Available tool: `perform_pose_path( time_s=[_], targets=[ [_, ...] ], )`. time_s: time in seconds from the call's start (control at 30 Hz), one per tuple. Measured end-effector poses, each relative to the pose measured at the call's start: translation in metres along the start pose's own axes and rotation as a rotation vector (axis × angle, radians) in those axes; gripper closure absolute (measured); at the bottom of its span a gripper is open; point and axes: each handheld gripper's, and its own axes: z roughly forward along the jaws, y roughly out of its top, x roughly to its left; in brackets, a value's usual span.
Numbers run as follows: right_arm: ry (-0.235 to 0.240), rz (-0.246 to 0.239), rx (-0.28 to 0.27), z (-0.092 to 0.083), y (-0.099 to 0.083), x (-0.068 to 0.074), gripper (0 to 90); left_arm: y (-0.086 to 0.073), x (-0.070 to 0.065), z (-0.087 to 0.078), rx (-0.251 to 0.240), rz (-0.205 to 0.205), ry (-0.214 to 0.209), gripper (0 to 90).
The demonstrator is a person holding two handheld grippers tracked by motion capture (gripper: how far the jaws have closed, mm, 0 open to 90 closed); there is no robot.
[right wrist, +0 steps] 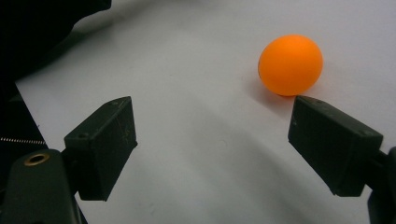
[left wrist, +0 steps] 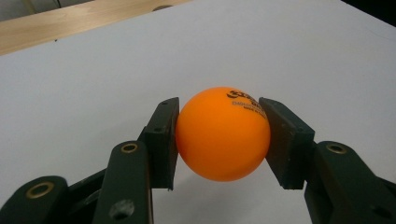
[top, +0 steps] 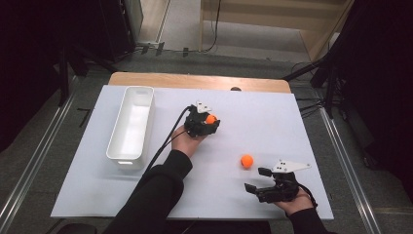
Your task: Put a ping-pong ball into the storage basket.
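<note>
Jaws of the left gripper (left wrist: 222,135) pinch an orange ball (left wrist: 223,134) above the white board (top: 272,122); the right gripper (top: 256,179), jaws spread, lies level near a second ball (top: 247,161).

A white bin (top: 130,127) lies lengthwise near the left edge of a white board (top: 272,117), its long side running away from the near edge. The board covers most of a wooden table (top: 195,80), whose bare strip shows along the far side. A small dark spot (top: 235,89) sits at the board's far edge. Grey floor (top: 48,146) surrounds the table, with cables (top: 311,105) trailing at the right.
</note>
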Motion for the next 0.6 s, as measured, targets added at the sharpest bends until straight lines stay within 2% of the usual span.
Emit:
perform_pose_path(
  time_s=[0.33,0.6],
  targets=[
    [-0.002,-0.001,0.0,0.0,0.0,0.0,13.7,0.006,0.0,-0.007,0.018,0.015,-0.007,51.3],
    [-0.005,-0.001,-0.001,0.0,0.0,-0.001,13.6,0.012,0.002,-0.015,0.031,0.008,-0.018,51.3]
  ],
)
